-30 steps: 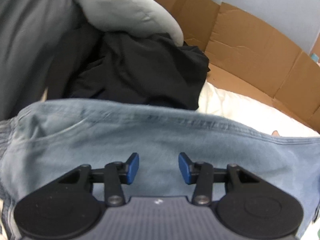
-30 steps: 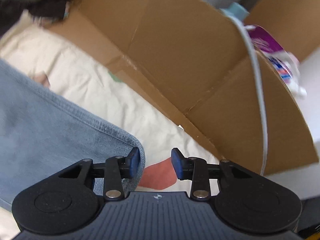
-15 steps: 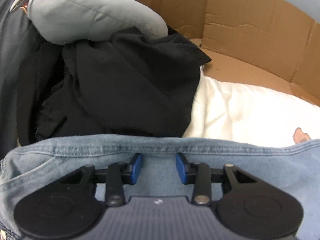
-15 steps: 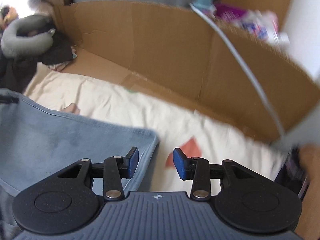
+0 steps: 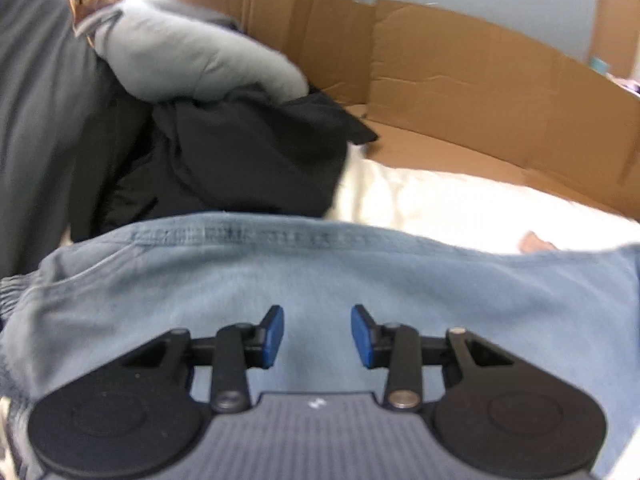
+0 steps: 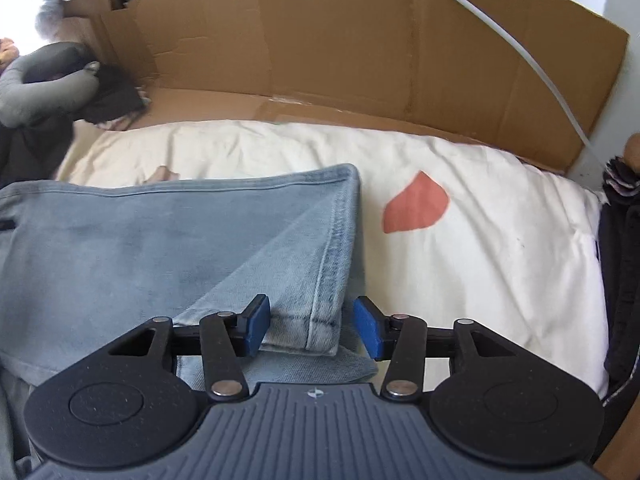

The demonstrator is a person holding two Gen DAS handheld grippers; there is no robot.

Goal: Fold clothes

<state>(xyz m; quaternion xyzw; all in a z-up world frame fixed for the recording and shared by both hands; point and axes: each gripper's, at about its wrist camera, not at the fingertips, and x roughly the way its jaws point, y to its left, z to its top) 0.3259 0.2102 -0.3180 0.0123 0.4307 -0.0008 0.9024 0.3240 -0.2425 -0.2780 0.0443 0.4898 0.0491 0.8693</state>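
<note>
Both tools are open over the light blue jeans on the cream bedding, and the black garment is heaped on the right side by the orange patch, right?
Not quite. The black garment is heaped on the left, under the grey pillow, as the left wrist view shows. The rest holds: left tool and right tool are open over the jeans.

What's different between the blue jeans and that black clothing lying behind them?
The jeans are light blue denim with stitched seams; the black garment is dark and shows no seams. The jeans lie spread fairly flat on the cream bedding, with one hem corner turned over, while the black garment sits crumpled in a heap under a grey cushion. Both are clothes lying on the bed.
</note>
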